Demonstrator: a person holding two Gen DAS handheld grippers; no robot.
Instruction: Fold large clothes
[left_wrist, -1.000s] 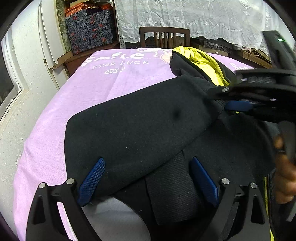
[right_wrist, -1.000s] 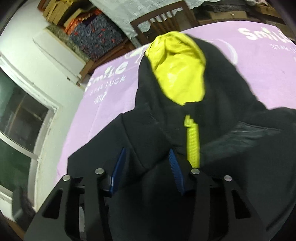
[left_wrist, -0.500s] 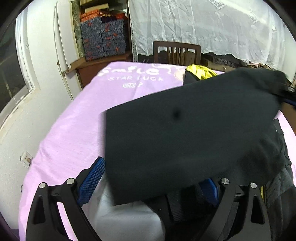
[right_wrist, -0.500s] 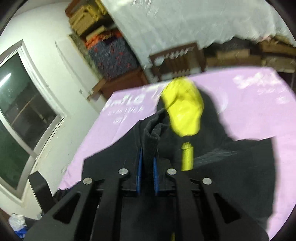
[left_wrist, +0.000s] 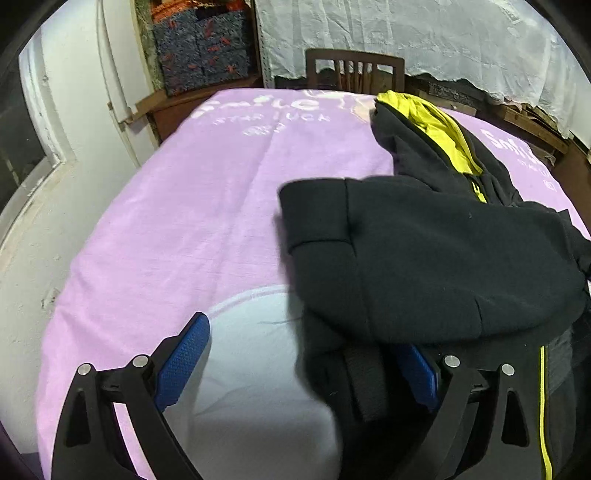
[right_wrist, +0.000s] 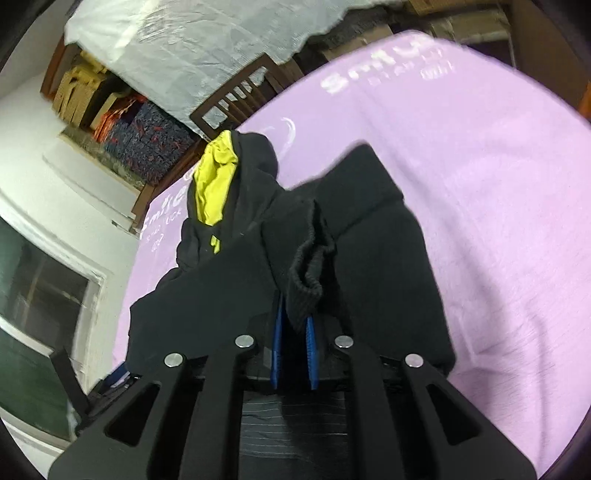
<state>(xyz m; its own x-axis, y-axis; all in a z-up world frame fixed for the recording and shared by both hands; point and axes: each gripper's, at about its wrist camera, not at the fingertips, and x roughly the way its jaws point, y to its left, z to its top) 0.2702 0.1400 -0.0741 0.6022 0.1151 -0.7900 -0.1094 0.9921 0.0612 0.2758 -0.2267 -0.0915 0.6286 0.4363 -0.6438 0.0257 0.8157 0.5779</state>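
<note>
A black hoodie (left_wrist: 436, 251) with a yellow-lined hood (left_wrist: 432, 122) lies on a lilac cloth (left_wrist: 207, 206) over the table. Its left sleeve is folded across the body. My left gripper (left_wrist: 299, 365) is open at the near edge, with the hoodie's hem over its right finger. In the right wrist view my right gripper (right_wrist: 295, 350) is shut on the ribbed sleeve cuff (right_wrist: 308, 280) and holds it above the hoodie (right_wrist: 229, 295). The yellow hood lining (right_wrist: 214, 184) shows at the far end.
A wooden chair (left_wrist: 354, 72) stands behind the table under a white lace curtain (left_wrist: 406, 33). Patterned boxes (left_wrist: 203, 55) sit on a shelf at the back left. A white wall and window (left_wrist: 26, 147) are to the left.
My right gripper closed on the sleeve cuff and carried the sleeve to the right across the hoodie's body. The lilac cloth on the left is now uncovered. My left gripper stayed open.
</note>
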